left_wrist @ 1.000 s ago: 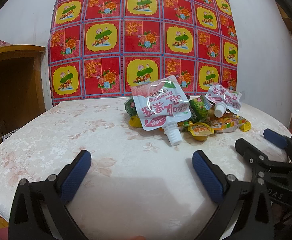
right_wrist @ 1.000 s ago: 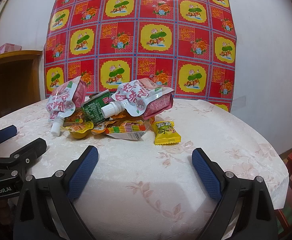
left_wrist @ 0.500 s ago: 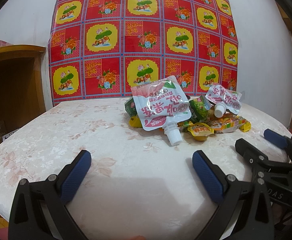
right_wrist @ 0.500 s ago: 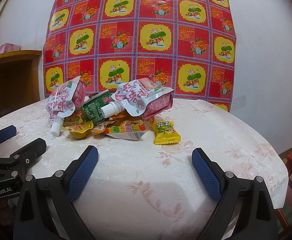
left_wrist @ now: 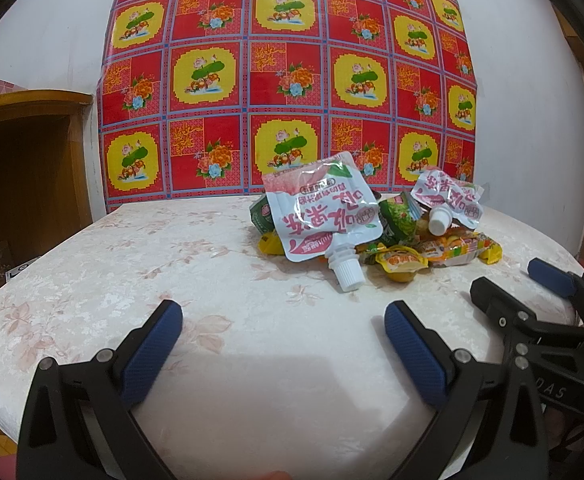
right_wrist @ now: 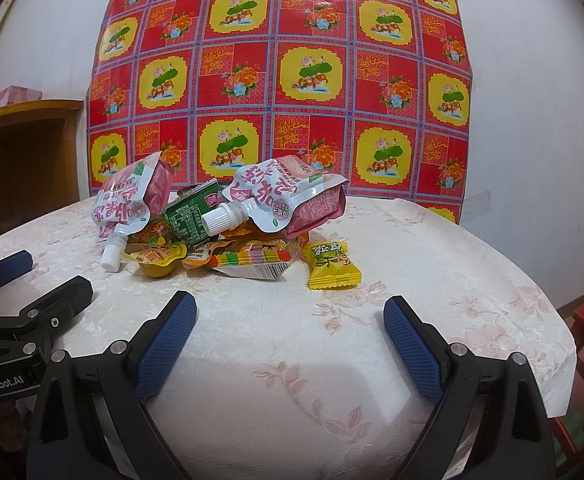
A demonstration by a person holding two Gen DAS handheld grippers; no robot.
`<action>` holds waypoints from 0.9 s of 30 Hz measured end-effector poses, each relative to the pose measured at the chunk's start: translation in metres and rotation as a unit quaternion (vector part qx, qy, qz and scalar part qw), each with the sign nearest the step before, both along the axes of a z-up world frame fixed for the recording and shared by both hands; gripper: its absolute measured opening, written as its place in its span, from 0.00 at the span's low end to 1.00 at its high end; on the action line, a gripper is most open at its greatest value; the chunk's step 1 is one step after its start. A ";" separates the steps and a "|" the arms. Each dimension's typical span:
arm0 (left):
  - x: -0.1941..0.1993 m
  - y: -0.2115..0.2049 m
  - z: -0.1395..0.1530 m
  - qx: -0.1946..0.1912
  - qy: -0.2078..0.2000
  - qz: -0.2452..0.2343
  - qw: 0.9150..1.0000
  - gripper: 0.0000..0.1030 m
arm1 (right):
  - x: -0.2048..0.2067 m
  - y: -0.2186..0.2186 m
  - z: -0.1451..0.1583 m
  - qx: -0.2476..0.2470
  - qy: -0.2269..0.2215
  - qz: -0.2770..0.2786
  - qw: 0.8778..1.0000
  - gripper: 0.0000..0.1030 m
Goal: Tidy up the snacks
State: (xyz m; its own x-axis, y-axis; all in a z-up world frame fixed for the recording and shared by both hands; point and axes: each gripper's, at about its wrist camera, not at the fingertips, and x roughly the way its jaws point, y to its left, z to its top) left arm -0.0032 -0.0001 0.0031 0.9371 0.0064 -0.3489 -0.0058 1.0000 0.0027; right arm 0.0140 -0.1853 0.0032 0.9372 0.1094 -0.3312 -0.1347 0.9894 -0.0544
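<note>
Snacks are heaped in one loose pile toward the far side of the table (right_wrist: 412, 360). Largest are two pink spout pouches (left_wrist: 324, 216) (right_wrist: 284, 196), judged soft and slippery, best taken by the stiff capped spout. A green packet (right_wrist: 190, 220) is wedged between them; the small yellow candy (right_wrist: 332, 266), just beside the pile, looks light and crinkly. The left gripper (left_wrist: 284, 320) and right gripper (right_wrist: 290, 320) are held wide apart, empty.

I seem to be working in a home: a round table (right_wrist: 432, 264) under a floral cloth, a bright red-and-yellow patterned sheet (right_wrist: 280, 76) on the white wall, and a wooden cabinet (left_wrist: 24, 152) alongside.
</note>
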 end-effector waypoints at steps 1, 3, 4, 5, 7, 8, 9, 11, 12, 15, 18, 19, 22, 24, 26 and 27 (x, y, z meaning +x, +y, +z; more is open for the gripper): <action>0.000 0.000 0.000 0.000 0.000 0.000 1.000 1.00 | 0.000 0.000 0.000 0.000 0.000 0.000 1.000 0.93; 0.000 0.000 0.000 0.000 0.000 0.000 1.000 1.00 | 0.000 0.000 0.000 0.000 0.000 0.000 1.000 0.93; 0.000 0.000 0.000 0.000 0.000 0.000 1.000 1.00 | 0.000 0.000 0.000 0.000 0.000 0.000 1.000 0.93; 0.000 0.000 0.000 0.000 0.000 0.000 1.000 1.00 | 0.000 0.000 0.000 0.000 0.000 0.000 1.000 0.93; 0.000 0.000 0.000 0.000 0.000 0.000 1.000 1.00 | 0.000 0.000 0.000 0.000 0.000 0.000 1.000 0.93; 0.000 0.000 0.000 0.000 0.000 0.000 1.000 1.00 | 0.000 0.000 0.000 0.000 0.000 0.000 1.000 0.93; 0.000 0.000 0.000 0.000 -0.001 0.000 1.000 1.00 | 0.000 0.000 0.000 0.000 0.000 0.000 1.000 0.93; 0.000 0.000 0.000 -0.001 -0.004 0.000 1.000 1.00 | 0.000 0.001 0.000 0.000 0.000 0.000 1.000 0.93; 0.000 0.000 0.000 -0.001 -0.004 0.000 1.000 1.00 | 0.000 0.001 0.000 0.000 0.001 0.000 1.000 0.93; -0.001 0.001 0.001 -0.003 -0.004 0.001 1.000 1.00 | 0.002 -0.001 0.001 0.001 0.007 0.008 1.000 0.93; -0.001 0.001 0.000 -0.002 -0.004 0.001 1.000 1.00 | 0.006 -0.008 0.003 0.010 0.021 0.026 0.999 0.92; -0.001 0.001 0.000 -0.002 -0.005 -0.001 1.000 1.00 | 0.007 -0.011 0.004 0.015 0.026 0.031 0.999 0.87; -0.002 0.003 -0.001 -0.005 -0.006 -0.011 1.000 1.00 | 0.006 -0.018 0.013 0.036 0.025 0.041 0.998 0.84; -0.002 0.004 -0.001 -0.004 -0.006 -0.015 1.000 1.00 | 0.010 -0.024 0.026 0.058 0.024 0.044 0.997 0.84; -0.002 0.004 -0.001 -0.005 -0.003 -0.016 1.000 1.00 | 0.015 -0.031 0.039 0.087 0.030 0.048 0.995 0.84; -0.002 0.004 0.000 -0.005 0.000 -0.016 1.000 1.00 | 0.019 -0.034 0.044 0.101 0.036 0.048 0.993 0.84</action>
State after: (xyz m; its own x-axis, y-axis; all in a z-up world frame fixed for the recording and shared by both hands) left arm -0.0054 0.0039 0.0032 0.9366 -0.0273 -0.3492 0.0262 0.9996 -0.0078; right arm 0.0333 -0.2193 0.0473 0.8941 0.2681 -0.3588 -0.2250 0.9615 0.1577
